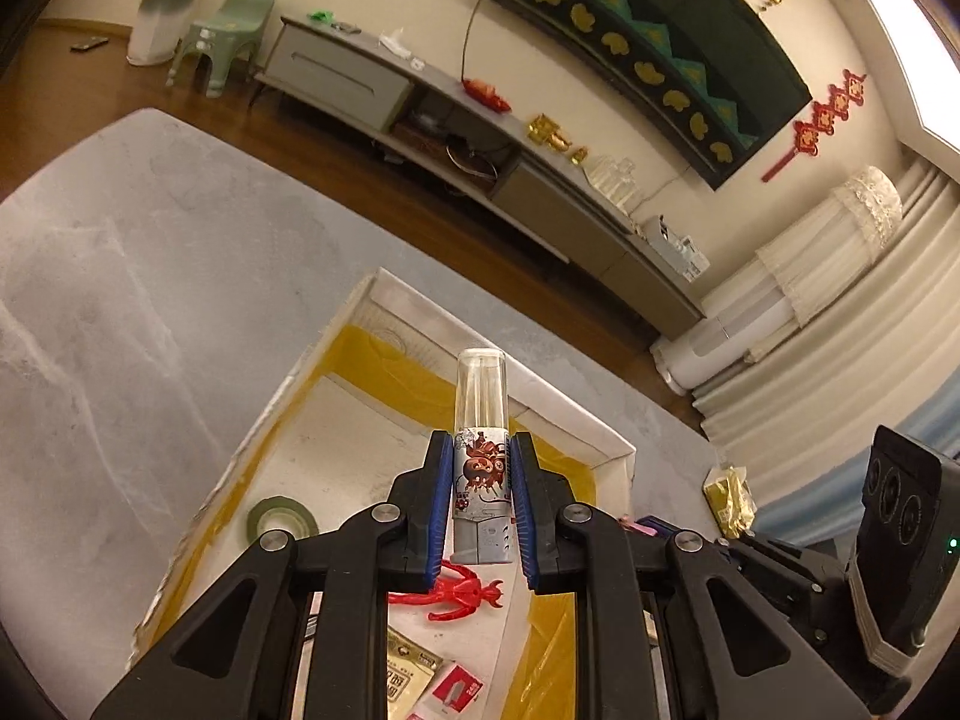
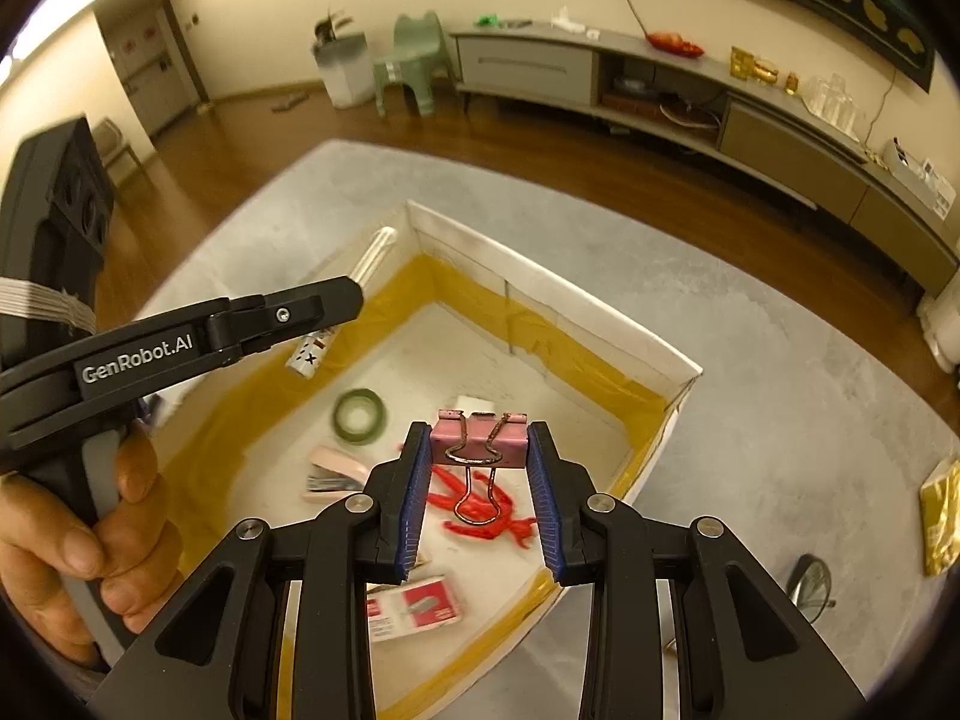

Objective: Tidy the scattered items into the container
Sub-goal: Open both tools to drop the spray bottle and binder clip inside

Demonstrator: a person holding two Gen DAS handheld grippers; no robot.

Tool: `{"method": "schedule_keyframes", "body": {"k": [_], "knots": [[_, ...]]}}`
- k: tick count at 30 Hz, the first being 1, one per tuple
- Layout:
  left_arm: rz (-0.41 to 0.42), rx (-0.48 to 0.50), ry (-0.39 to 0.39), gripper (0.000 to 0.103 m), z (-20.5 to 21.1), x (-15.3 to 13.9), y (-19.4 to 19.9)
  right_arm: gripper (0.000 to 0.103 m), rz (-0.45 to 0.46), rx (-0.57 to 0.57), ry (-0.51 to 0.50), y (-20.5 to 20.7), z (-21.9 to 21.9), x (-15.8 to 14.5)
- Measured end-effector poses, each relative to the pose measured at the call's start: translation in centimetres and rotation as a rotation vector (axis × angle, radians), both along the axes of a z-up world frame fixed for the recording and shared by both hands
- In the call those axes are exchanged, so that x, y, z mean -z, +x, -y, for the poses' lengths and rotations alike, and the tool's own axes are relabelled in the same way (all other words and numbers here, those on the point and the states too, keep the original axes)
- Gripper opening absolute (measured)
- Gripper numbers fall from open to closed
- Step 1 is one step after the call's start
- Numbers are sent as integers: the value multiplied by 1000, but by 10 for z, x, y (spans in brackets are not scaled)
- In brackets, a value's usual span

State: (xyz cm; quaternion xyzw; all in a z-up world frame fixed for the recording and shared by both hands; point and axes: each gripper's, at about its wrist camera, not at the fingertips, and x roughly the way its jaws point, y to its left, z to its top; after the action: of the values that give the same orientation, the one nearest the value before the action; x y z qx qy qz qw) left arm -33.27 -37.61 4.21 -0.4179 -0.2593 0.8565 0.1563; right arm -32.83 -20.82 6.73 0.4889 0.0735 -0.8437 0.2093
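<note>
Our left claw [image 1: 480, 495] is clenched on a small bottle with a clear cap [image 1: 480, 420], holding it above the white box lined with yellow tape [image 2: 540, 294]. Our right claw [image 2: 483, 480] grips a pink binder clip [image 2: 480, 441] over the same box. Inside lie a green tape roll [image 2: 359, 416], a red toy figure [image 2: 486, 510], a pink stapler [image 2: 333, 471] and a red staples packet [image 2: 414, 606]. The box rests on a grey rug [image 2: 780, 420], where a gold packet [image 2: 942, 516] lies to the right, well apart from the box.
</note>
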Motion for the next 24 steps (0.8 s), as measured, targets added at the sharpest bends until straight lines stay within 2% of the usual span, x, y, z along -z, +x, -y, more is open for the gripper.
{"method": "schedule_keyframes", "body": {"k": [4,6,7,11,15,19,24], "knots": [[46,-19,-53,22,-3,18,-16,35,9,-8,56,-16,9,17],[56,-22,-106,42,-6,25,-21,43,-8,-1,71,-19,9,22],[54,-21,-113,54,-6,27,-21,44,-18,6,66,-19,7,24],[25,1,-122,54,-8,20,-11,45,-51,13,31,-7,-1,23],[-8,8,-141,54,-9,10,12,44,-111,-24,-14,22,-7,11],[-52,16,-221,54,-11,-1,37,44,-169,-68,-47,52,-10,-1],[-102,9,-290,54,-14,-18,61,44,-162,-82,-88,69,-14,-3]]}}
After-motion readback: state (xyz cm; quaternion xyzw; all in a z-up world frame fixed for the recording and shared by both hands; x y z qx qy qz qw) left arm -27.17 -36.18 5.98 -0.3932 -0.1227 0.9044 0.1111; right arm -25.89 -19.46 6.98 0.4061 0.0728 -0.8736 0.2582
